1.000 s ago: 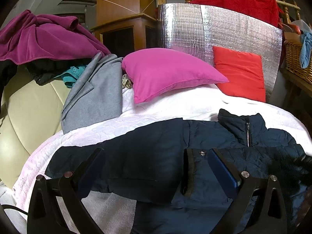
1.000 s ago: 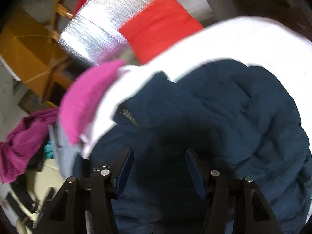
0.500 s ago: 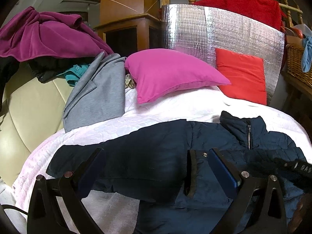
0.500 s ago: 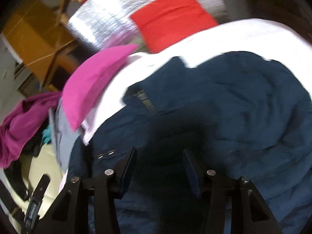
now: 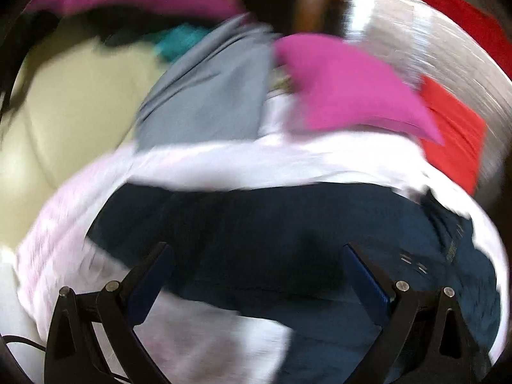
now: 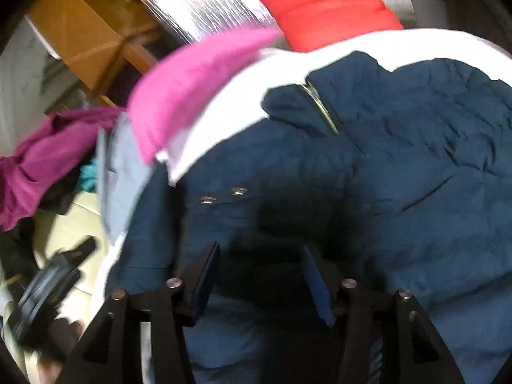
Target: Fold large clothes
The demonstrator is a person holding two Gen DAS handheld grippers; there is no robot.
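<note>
A dark navy quilted jacket (image 5: 288,230) lies spread on a white bedspread (image 5: 224,166); its collar and zip (image 6: 320,108) point toward the pillows. My left gripper (image 5: 256,256) is open and empty, hovering just above the jacket's left part; this view is blurred by motion. My right gripper (image 6: 260,256) is open and empty, close over the jacket's (image 6: 400,176) middle below two snap buttons (image 6: 224,195). The left gripper (image 6: 51,284) shows at the lower left of the right wrist view.
A pink pillow (image 5: 345,86) and a red pillow (image 5: 454,131) lean on a silver foil panel (image 5: 432,41). A grey garment (image 5: 208,102), a teal item and a magenta garment (image 6: 48,156) pile on a cream sofa (image 5: 70,118) at left.
My left gripper has swung quickly left and downward toward the jacket, blurring its view. My right gripper has shifted so the collar and zip come into view.
</note>
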